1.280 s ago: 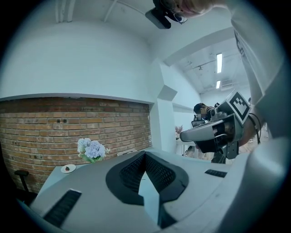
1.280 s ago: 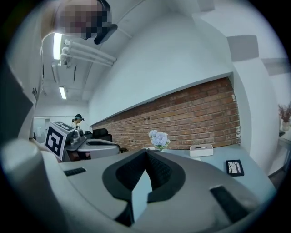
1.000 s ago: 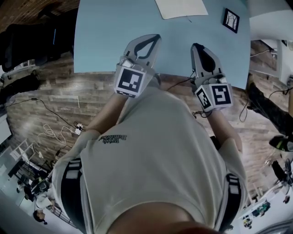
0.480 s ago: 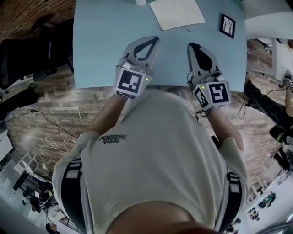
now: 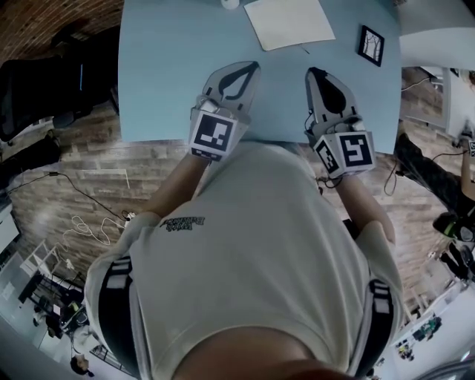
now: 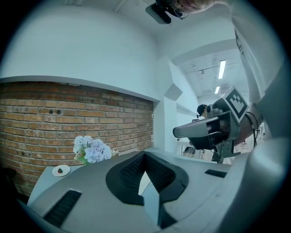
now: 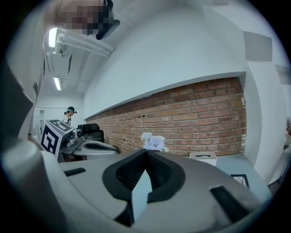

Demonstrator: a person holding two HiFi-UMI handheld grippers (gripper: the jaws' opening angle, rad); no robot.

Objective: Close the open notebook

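While the left gripper (image 5: 254,67) and right gripper (image 5: 314,73) were clenched on nothing, the notebook (image 5: 289,22), well apart across the table (image 5: 163,74), was reckoned light and floppy, probably best nudged at its cover edge.

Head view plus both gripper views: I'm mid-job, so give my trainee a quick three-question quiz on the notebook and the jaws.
1. True or false: the right gripper is holding the notebook.
2. In the head view, what lies on the table to the right of the notebook? A a framed picture; B a mug; C a keyboard.
3. Fill in: the jaws of the left gripper are ____.
Key: 1 false, it is shut, empty and short of the notebook; 2 A; 3 shut.
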